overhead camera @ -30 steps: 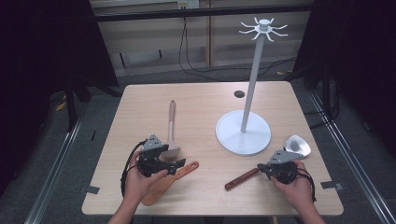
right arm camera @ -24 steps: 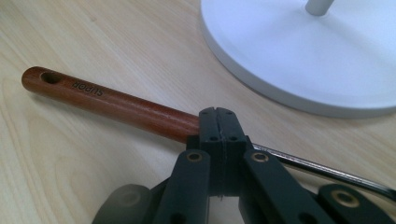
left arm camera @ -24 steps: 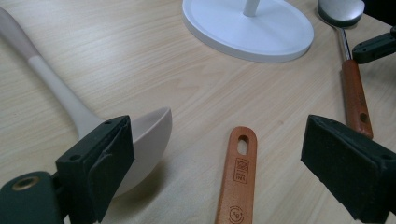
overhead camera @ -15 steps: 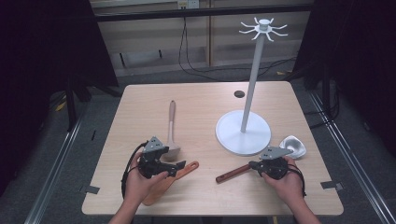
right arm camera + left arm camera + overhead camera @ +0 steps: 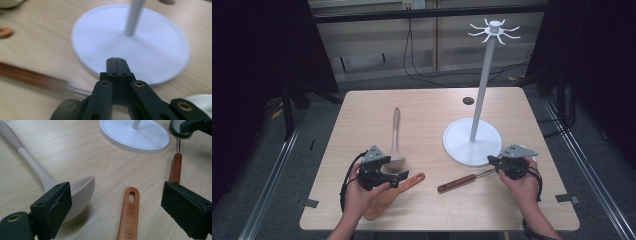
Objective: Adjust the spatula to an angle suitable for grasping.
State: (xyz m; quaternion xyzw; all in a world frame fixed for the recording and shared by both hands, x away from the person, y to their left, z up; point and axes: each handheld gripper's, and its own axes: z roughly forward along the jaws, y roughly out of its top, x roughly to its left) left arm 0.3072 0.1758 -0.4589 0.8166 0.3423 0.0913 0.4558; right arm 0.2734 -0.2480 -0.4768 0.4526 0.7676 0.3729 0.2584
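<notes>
My left gripper (image 5: 398, 176) (image 5: 115, 207) stands open low over the table. The holed handle of a wooden spatula (image 5: 408, 182) (image 5: 130, 212) lies between its jaws, untouched. A pale spoon (image 5: 396, 135) (image 5: 82, 190) lies beside it, its bowl by the left pad. My right gripper (image 5: 492, 161) (image 5: 117, 61) is shut with nothing between its tips, at the rim of the white stand's base (image 5: 459, 137) (image 5: 155, 50). A brown-handled utensil (image 5: 457, 182) (image 5: 27, 75) lies with its metal shaft running under that gripper.
The stand's pole (image 5: 479, 90) rises to a crown of hooks (image 5: 494, 31). A dark round hole (image 5: 468, 100) sits in the tabletop behind the base. Tape marks (image 5: 309, 203) lie at the front corners. A pale object (image 5: 200, 100) shows at the right gripper's side.
My right gripper has shifted toward the stand's base, and the brown-handled utensil has slid left and turned with it. The pale utensil head beside that gripper is now covered. The left gripper stayed put.
</notes>
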